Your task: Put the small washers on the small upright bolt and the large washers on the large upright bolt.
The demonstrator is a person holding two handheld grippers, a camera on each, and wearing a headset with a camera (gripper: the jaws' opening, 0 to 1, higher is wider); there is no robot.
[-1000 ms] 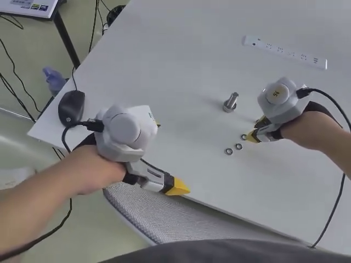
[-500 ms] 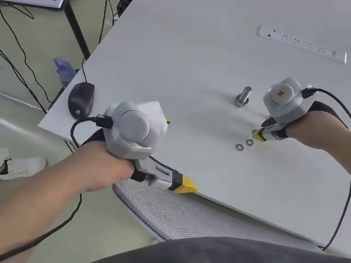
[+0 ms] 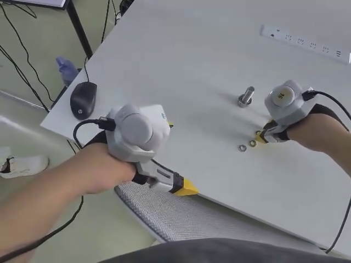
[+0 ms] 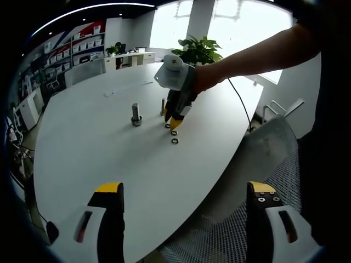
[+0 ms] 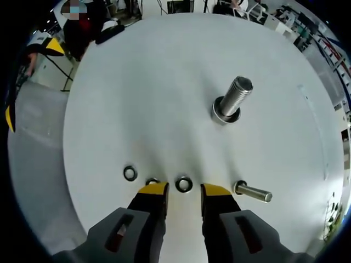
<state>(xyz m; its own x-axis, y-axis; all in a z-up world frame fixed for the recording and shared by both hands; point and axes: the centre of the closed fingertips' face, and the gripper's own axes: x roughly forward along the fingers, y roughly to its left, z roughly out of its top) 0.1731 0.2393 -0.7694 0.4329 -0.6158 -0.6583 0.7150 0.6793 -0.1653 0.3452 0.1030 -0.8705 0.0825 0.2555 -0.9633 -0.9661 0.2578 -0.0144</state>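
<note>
A large upright bolt (image 3: 246, 96) (image 5: 233, 98) (image 4: 136, 115) stands on the white table (image 3: 181, 66). A small bolt (image 5: 252, 192) (image 4: 163, 107) stands just right of my right gripper's jaws. Three small washers lie flat in a row: one (image 5: 183, 184) just ahead of the gap between the jaws, one (image 5: 152, 181) half hidden by a jaw tip, one (image 5: 130, 173) further left. My right gripper (image 5: 185, 190) (image 3: 260, 136) (image 4: 175, 118) is low over them, open a little, holding nothing. My left gripper (image 4: 185, 189) (image 3: 184, 189) is wide open at the table's near edge.
A black mouse (image 3: 83, 99) lies at the table's left corner and a white power strip (image 3: 304, 43) at the far side. A grey mesh chair (image 3: 175, 216) sits under the near edge. Cables and a blue bottle (image 3: 67, 70) are on the floor to the left.
My right gripper has come down and slightly forward over the row of washers, covering one in the head view. The left gripper has held its place; the head camera shifted.
</note>
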